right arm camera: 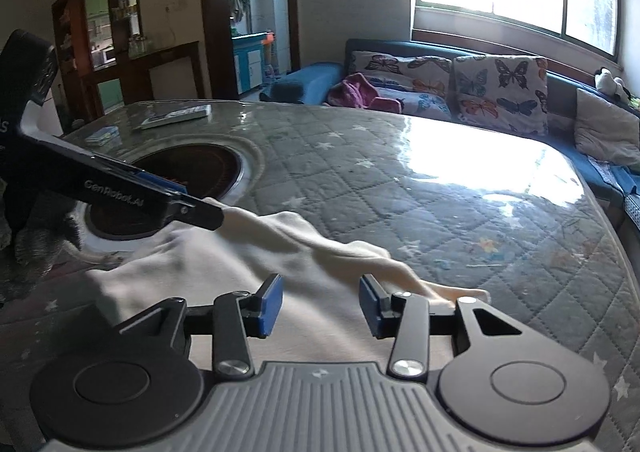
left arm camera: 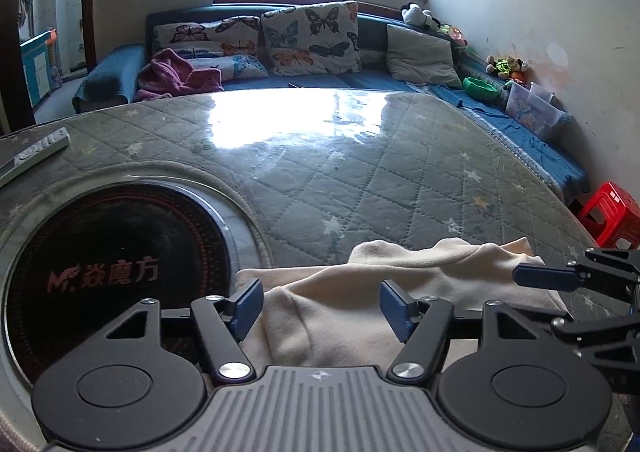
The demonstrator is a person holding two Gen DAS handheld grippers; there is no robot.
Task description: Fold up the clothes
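Left tool reads "GenRobot.AI"; round burner reads "炎魔方".

a cream garment lies rumpled and creased near the quilted table's front edge, partly bunched.

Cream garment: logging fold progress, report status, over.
Left gripper open, right gripper open, both over cloth. Cream garment rumpled on quilted table, unfolded. Nothing in the way.
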